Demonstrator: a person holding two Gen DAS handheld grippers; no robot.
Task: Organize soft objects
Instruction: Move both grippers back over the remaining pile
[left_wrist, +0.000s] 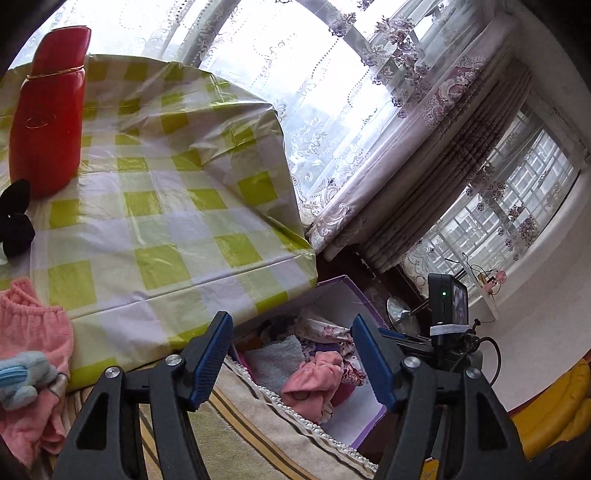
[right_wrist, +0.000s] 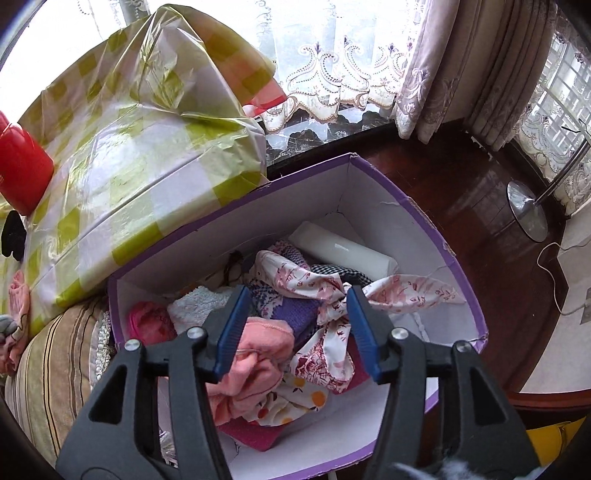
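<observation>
Checked green-and-white plastic sheeting (left_wrist: 155, 206) covers the raised surface on the left of both views, with lace curtains (left_wrist: 332, 122) and bright windows behind. Nearest the left wrist camera, the left gripper (left_wrist: 291, 354) has its blue-padded fingers spread wide with nothing between them, poised over the edge of the covered surface and a striped cushion (left_wrist: 236, 439) below. At the left edge, a pink fleece garment (left_wrist: 33, 332) and a pale blue soft toy (left_wrist: 26, 376) lie on the sheeting, both cut off by the frame. Nearest the right wrist camera, the right gripper (right_wrist: 295, 328) is equally wide open and holds nothing; it hangs above the purple-edged cardboard box (right_wrist: 424, 236) on the floor. Inside the box are a pink cloth (right_wrist: 255, 365), a floral fabric (right_wrist: 332, 291), a purple knit piece (right_wrist: 295, 314), a white towel (right_wrist: 195, 302) and a white roll (right_wrist: 343, 251), all tangled so that lower layers are hidden. Farther back, a red container (left_wrist: 51, 110) stands upright on the sheeting, beside a dark object (left_wrist: 14, 218) too cropped to identify. A metal lamp base (right_wrist: 526, 210) rests on the dark wooden floor (right_wrist: 461, 192).
</observation>
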